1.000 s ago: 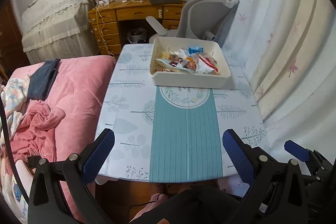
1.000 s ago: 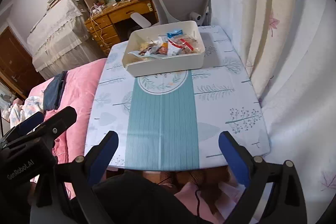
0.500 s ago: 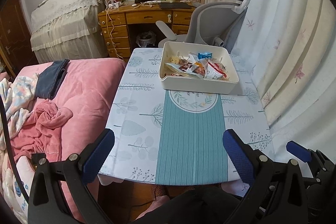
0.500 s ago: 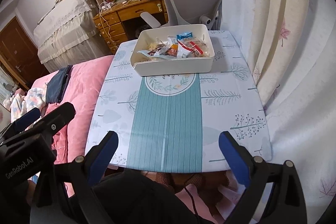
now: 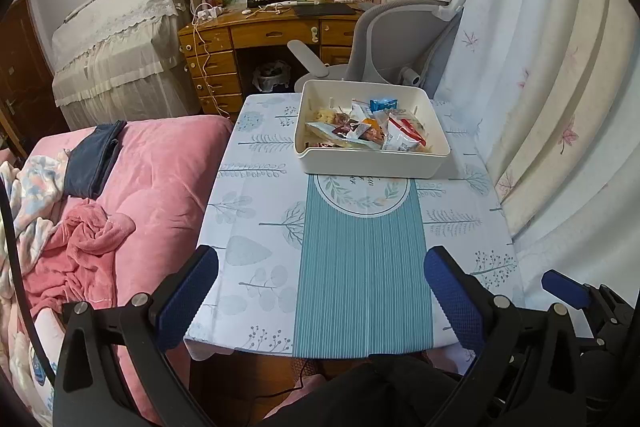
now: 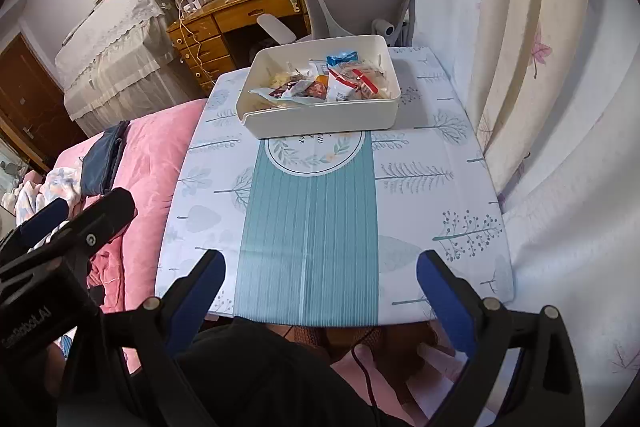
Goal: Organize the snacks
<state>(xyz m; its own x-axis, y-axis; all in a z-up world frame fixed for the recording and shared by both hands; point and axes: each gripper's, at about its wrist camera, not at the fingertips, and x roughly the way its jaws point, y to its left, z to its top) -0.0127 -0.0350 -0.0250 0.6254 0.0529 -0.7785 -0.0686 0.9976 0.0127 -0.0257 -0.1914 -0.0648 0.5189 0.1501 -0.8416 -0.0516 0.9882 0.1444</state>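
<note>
1. My left tool (image 5: 320, 291) hangs released over the near edge of the surface (image 5: 260, 227), its blue pads spread wide with nothing between them.
2. My right tool (image 6: 320, 287) is likewise released and empty, pads wide apart, held at much the same near edge; its tip also shows at the far right of the left view, so the two sit side by side.
3. The snacks (image 5: 362, 129) lie heaped in a white bin (image 5: 372, 161) at the far end of the surface, straight ahead of both tools and well apart from them.
4. The bin's long axis runs across my line of approach, left to right. It stands at the head of the teal runner (image 5: 360, 267), partly over the round wreath print.
5. From the right view the bin (image 6: 320, 121) sits nearly dead ahead; from the left view it lies a little right of centre. I judge the right tool slightly better placed, though fisheye bending makes that hard to call.
6. The wrappers overlap; a blue packet (image 6: 342, 58) lies toward the back, and red-and-white packs (image 6: 352, 83) sit on the right side. I cannot tell how many pieces there are.
7. The bed (image 5: 160, 163) flanks the left, the curtain (image 5: 540, 87) the right, a chair (image 5: 400, 39) stands behind the bin.
</note>
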